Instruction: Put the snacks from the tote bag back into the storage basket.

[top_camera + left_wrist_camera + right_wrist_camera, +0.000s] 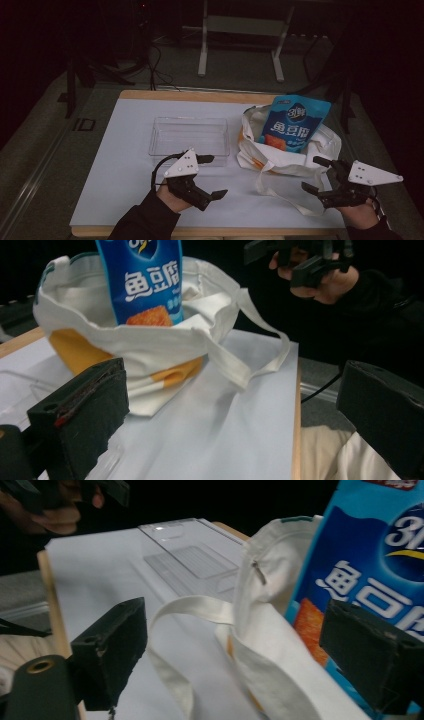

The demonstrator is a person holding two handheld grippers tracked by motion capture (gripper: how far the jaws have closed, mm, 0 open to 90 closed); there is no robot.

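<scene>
Right gripper, lower right, jaws wide, empty; that blue snack pouch looks light and crinkly, I'd pinch its top edge.

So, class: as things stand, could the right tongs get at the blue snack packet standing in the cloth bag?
Probably yes. The right tongs are open beside the cloth bag, and the blue snack packet sticks well above the bag's rim, uncovered. Only the loose strap lies between them.

A blue snack packet with white lettering stands in a white-and-orange cloth bag.
</scene>
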